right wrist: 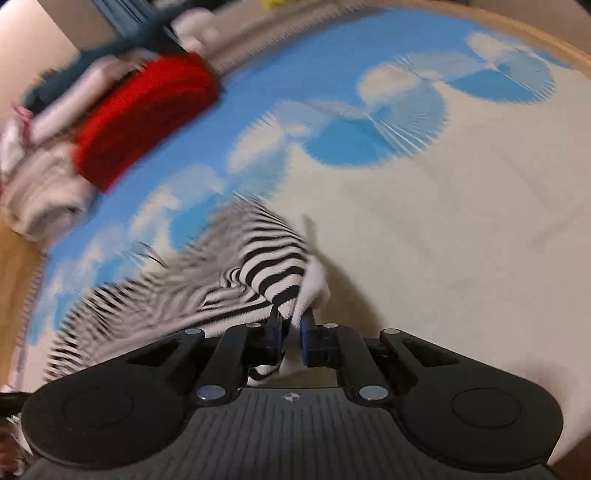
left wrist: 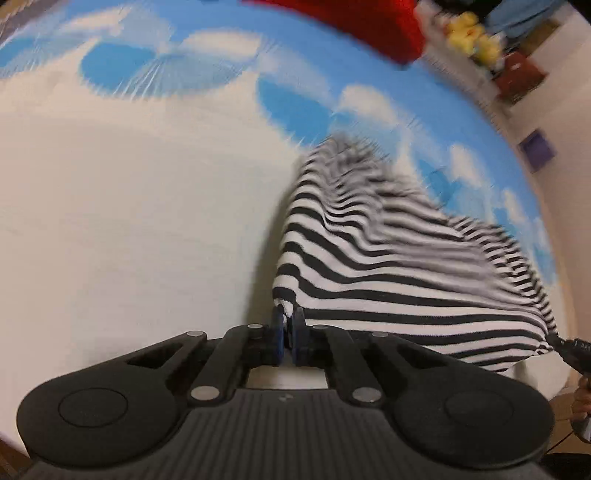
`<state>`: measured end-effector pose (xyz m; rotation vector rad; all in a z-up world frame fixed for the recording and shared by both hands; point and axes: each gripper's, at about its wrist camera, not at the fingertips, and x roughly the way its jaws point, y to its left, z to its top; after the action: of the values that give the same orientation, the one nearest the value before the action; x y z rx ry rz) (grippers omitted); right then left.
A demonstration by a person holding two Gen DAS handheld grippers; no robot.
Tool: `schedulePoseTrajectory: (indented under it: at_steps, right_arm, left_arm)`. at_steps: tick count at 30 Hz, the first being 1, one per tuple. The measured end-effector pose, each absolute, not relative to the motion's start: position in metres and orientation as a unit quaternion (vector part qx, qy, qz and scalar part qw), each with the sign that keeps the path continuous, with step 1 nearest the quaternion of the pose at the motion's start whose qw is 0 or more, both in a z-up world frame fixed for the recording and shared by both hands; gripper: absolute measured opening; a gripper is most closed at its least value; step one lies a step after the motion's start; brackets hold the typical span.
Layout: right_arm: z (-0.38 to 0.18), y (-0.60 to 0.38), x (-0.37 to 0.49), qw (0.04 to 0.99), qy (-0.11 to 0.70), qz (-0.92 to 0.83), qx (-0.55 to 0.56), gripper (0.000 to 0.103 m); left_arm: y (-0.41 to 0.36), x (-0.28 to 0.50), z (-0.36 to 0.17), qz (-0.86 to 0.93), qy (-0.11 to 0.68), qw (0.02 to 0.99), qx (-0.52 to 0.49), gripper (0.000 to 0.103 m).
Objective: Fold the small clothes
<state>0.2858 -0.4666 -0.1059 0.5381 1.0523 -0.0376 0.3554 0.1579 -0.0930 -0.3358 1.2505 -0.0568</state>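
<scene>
Jaws: left gripper and right gripper each clamped on an edge of the striped garment.
Relation: garment hangs stretched between them, over the cloud-print cloth.

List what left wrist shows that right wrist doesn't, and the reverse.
Left wrist only: yellow soft toys past the cloth's edge, a purple box, and the tip of the right gripper at the garment's far corner.

Right wrist only: a pile of pale and dark clothes beside the red item, and the wooden table edge.

Both: the striped garment pinched in closed fingers, the left gripper holding one corner, the sky-print cloth, and the red folded item.
</scene>
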Motion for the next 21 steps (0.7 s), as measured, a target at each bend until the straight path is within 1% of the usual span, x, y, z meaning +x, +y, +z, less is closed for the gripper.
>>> schedulePoseTrajectory:
  at_steps: [2, 3, 5, 6, 8, 10, 11, 14, 16, 17, 18, 20, 21]
  right_arm:
    - [-0.121, -0.463, 0.286, 0.808, 0.542, -0.022, 0.23, 0.008]
    - [-0.126, -0.459, 0.286, 0.803, 0.556, -0.021, 0.213, 0.008]
    - [-0.13, -0.454, 0.287, 0.801, 0.567, -0.022, 0.19, 0.008]
    - [-0.13, -0.453, 0.288, 0.802, 0.568, -0.021, 0.185, 0.008]
    - [-0.125, -0.448, 0.292, 0.807, 0.561, -0.017, 0.183, 0.009]
    - [-0.115, -0.445, 0.291, 0.825, 0.538, -0.02, 0.171, 0.015]
    - [-0.109, -0.445, 0.29, 0.837, 0.522, -0.023, 0.163, 0.017]
    - [-0.098, -0.438, 0.292, 0.86, 0.485, 0.006, 0.157, 0.018]
    - [-0.099, -0.432, 0.295, 0.86, 0.485, 0.029, 0.155, 0.019]
    - [-0.102, -0.429, 0.296, 0.858, 0.49, 0.042, 0.149, 0.02]
    - [-0.107, -0.424, 0.299, 0.853, 0.499, 0.053, 0.142, 0.02]
    - [-0.125, -0.414, 0.304, 0.833, 0.537, 0.069, 0.117, 0.022]
    - [-0.137, -0.409, 0.306, 0.819, 0.562, 0.07, 0.093, 0.025]
  left_arm:
    - [0.154, 0.357, -0.111, -0.004, 0.623, 0.774, -0.113, 0.003]
    - [0.155, 0.355, -0.118, 0.006, 0.64, 0.762, -0.094, 0.0]
    - [0.156, 0.351, -0.126, 0.025, 0.657, 0.751, -0.054, 0.0]
    - [0.156, 0.351, -0.123, 0.02, 0.651, 0.756, -0.061, 0.0]
    - [0.157, 0.349, -0.106, 0.001, 0.614, 0.784, -0.086, 0.001]
    - [0.15, 0.346, -0.087, -0.017, 0.571, 0.816, -0.086, 0.002]
    - [0.144, 0.346, -0.082, -0.03, 0.559, 0.824, -0.087, 0.003]
    - [0.12, 0.346, -0.081, -0.073, 0.556, 0.825, -0.073, 0.003]
    - [0.099, 0.347, -0.088, -0.097, 0.564, 0.819, -0.042, 0.007]
    - [0.092, 0.35, -0.092, -0.104, 0.571, 0.814, -0.029, 0.011]
    - [0.086, 0.352, -0.099, -0.107, 0.581, 0.807, -0.015, 0.017]
    - [0.085, 0.355, -0.118, -0.092, 0.61, 0.787, 0.008, 0.022]
    - [0.085, 0.356, -0.127, -0.077, 0.628, 0.774, 0.019, 0.022]
